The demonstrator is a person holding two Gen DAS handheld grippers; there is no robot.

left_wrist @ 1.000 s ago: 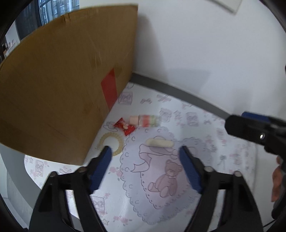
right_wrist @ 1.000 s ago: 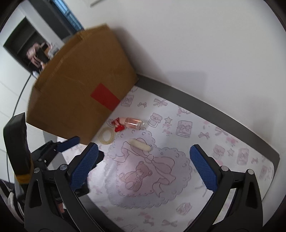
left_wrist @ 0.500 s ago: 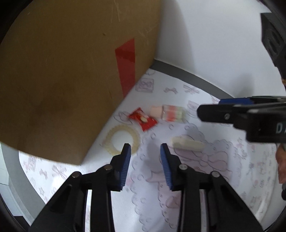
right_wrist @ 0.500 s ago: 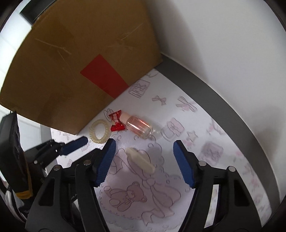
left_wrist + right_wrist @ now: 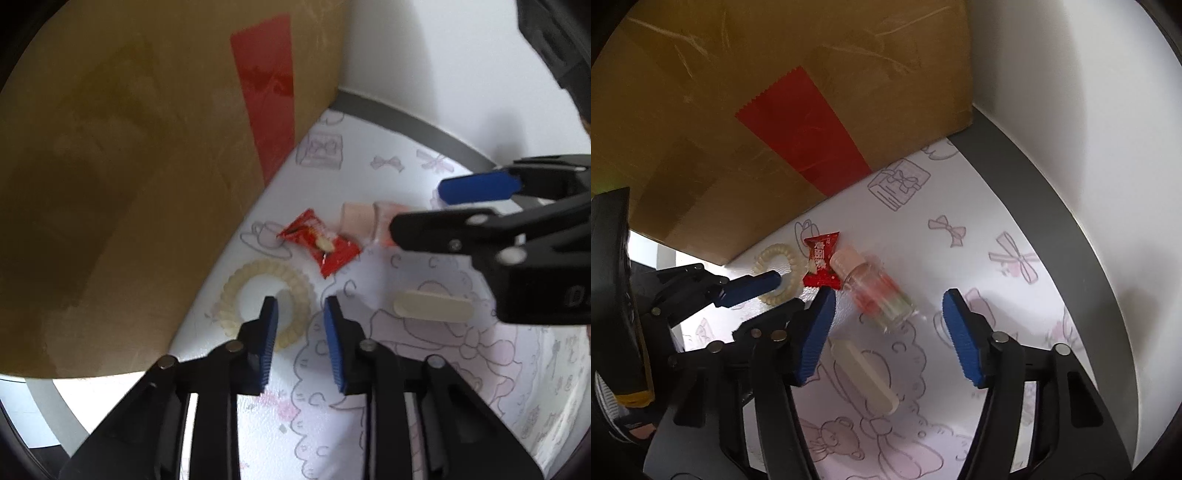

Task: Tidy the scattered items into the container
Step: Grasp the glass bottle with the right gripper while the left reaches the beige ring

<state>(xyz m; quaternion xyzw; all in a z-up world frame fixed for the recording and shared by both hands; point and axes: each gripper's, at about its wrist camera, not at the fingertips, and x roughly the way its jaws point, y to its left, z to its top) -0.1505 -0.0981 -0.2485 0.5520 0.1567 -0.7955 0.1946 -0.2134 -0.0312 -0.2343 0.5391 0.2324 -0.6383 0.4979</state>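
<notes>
Cream hair ring [image 5: 267, 295] straddled by narrowed left tongs [image 5: 300, 315] | bottle [image 5: 875, 291] between wide-apart right tongs [image 5: 888, 310]

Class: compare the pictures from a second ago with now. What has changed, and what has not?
Both tongs came down toward the items. The left tongs narrowed and now straddle the hair tie; the right tongs narrowed around the bottle. Nothing is gripped; the candy, stick and box stayed put.

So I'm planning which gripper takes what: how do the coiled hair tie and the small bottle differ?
The coiled hair tie is a pale yellow open ring lying flat; the small bottle is a clear cylinder with a pink cap, lying on its side. The hair tie lies close beside the cardboard box, with the left gripper straddling its rim; the bottle lies further out, ahead of the wide-open right gripper. Both rest on the patterned mat.
</notes>
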